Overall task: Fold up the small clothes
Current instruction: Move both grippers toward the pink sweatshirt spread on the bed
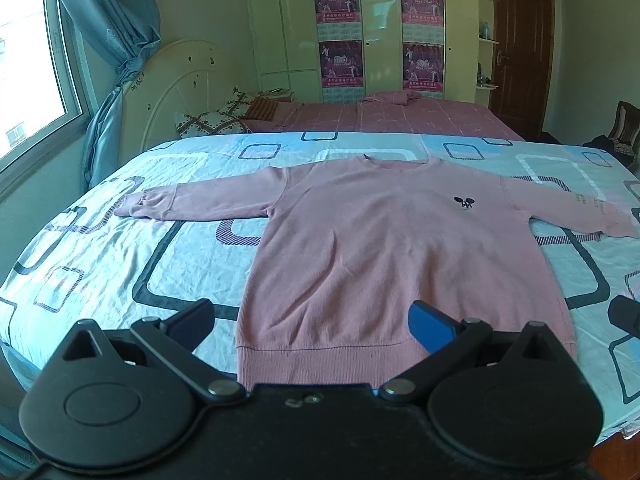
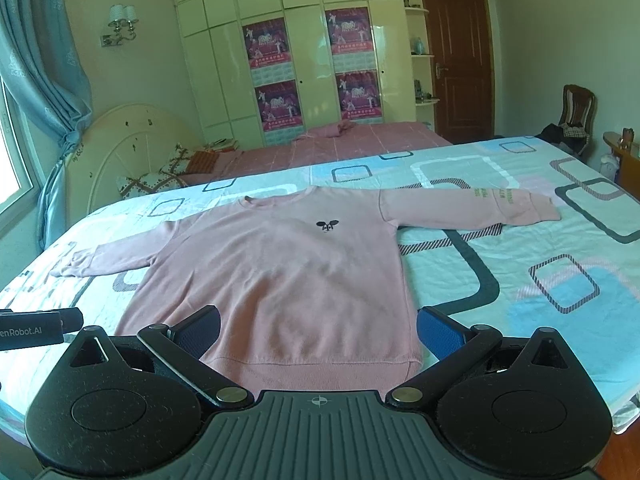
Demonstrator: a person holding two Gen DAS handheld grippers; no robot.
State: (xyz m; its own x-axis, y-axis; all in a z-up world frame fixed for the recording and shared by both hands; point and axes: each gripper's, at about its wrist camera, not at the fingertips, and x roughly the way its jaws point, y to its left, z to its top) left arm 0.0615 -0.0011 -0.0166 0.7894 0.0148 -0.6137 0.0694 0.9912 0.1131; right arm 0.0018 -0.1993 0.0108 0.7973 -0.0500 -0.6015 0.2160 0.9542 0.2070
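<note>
A small pink sweatshirt [image 1: 384, 248] lies flat and face up on the bed, both sleeves spread out sideways, a small dark logo on its chest. My left gripper [image 1: 312, 326] hovers open just over the hem, near its left half, with nothing between the fingers. In the right wrist view the same sweatshirt [image 2: 280, 272] fills the middle, and my right gripper [image 2: 318, 334] is open above the hem's right half, holding nothing. The right sleeve [image 2: 472, 208] carries green lettering. The left gripper's tip [image 2: 40, 328] shows at the left edge of the right wrist view.
The bed sheet [image 1: 120, 264] is pale blue with dark rounded squares. Behind it stands a second bed with a pink cover [image 1: 380, 116], pillows and a white headboard [image 1: 176, 88]. A cream wardrobe [image 2: 304, 40], a brown door [image 2: 456, 60] and a chair [image 2: 576, 112] lie further back.
</note>
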